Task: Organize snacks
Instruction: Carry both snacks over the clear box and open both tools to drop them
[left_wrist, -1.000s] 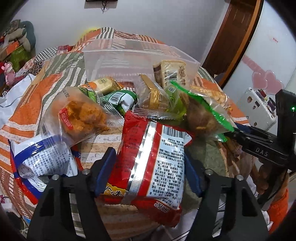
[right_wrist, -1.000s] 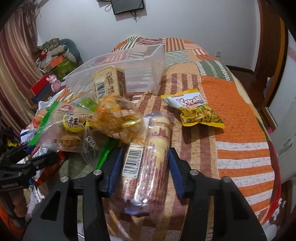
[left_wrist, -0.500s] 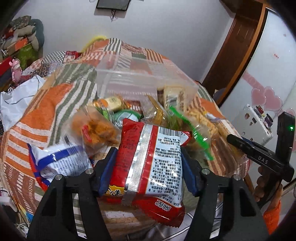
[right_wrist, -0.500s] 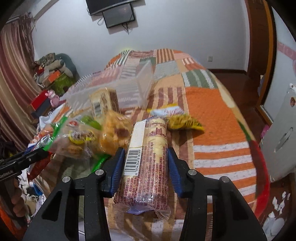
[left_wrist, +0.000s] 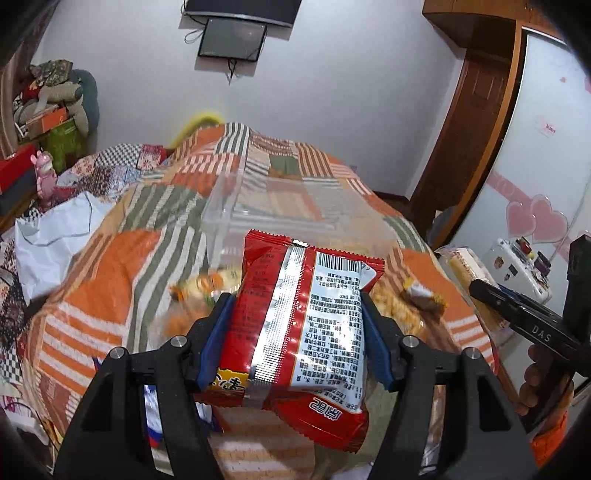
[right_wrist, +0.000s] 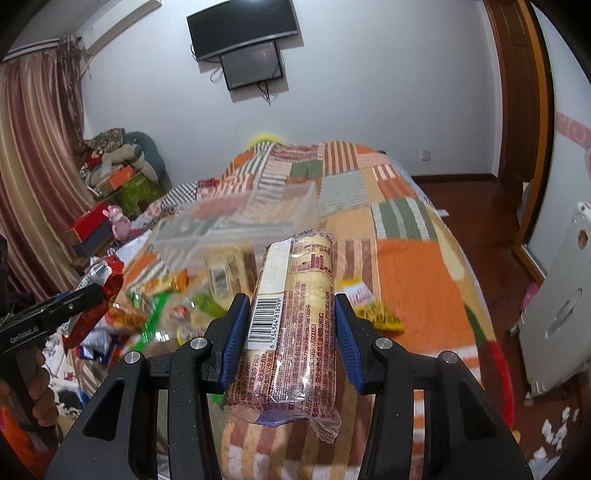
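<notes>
My left gripper (left_wrist: 297, 332) is shut on a red snack packet (left_wrist: 299, 317) with a silver and white back, held up above the patchwork bed (left_wrist: 110, 266). My right gripper (right_wrist: 290, 334) is shut on a long roll of biscuits (right_wrist: 295, 321) in clear wrap, also lifted off the bed. A clear plastic box (left_wrist: 291, 218) stands on the bed beyond both; in the right wrist view the clear box (right_wrist: 236, 225) lies ahead to the left. Below lies a blurred heap of other snacks (right_wrist: 177, 310). The left gripper with the red packet (right_wrist: 92, 288) shows at the right wrist view's left edge.
A yellow snack bag (right_wrist: 373, 306) lies on the bed right of the biscuit roll. White cloth (left_wrist: 55, 236) and boxes clutter the left side. A white appliance (left_wrist: 517, 269) and a wooden door (left_wrist: 472, 122) stand to the right. A screen (right_wrist: 251, 62) hangs on the far wall.
Both grippers have risen with their packets, so the snack heap and clear box sit lower and farther off. The views now take in more of the wall and screen.
</notes>
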